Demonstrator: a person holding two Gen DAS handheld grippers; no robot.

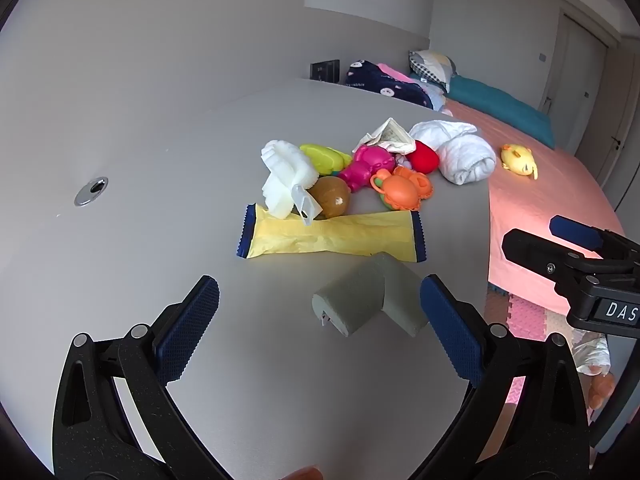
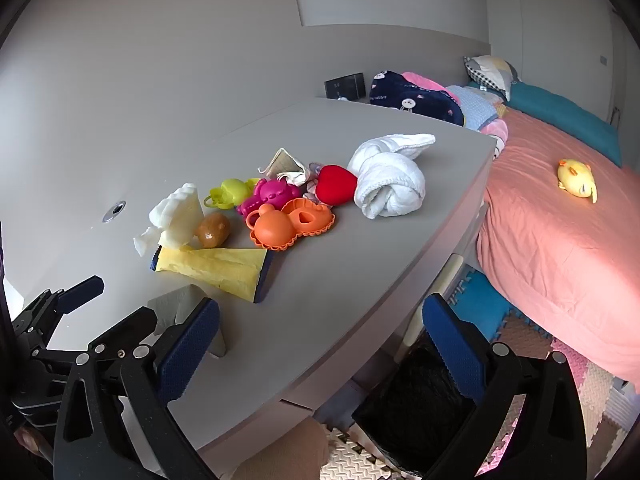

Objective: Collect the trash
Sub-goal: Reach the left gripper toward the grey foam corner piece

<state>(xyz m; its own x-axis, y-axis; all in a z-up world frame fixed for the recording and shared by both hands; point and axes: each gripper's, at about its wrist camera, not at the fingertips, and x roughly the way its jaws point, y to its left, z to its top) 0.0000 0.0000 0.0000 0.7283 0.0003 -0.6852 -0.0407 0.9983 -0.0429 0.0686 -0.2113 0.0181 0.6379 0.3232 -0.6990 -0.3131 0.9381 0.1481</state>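
The left gripper (image 1: 320,312) hangs low over the table (image 1: 160,140), its fingers (image 1: 188,328) spread wide and holding nothing. A grey foam corner piece (image 1: 368,296) lies between them, just beside the right-hand pad, contact unclear. Just beyond lies a yellow wrapper (image 1: 332,236). The right gripper (image 2: 320,344) is likewise spread and empty, straddling the table's edge above a black bin (image 2: 420,400).

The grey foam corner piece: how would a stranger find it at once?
On the grey table, look nearest the left claw, in front of the yellow wrapper. The grey foam corner piece lies there alone, dull and L-shaped, unlike the bright toys behind.
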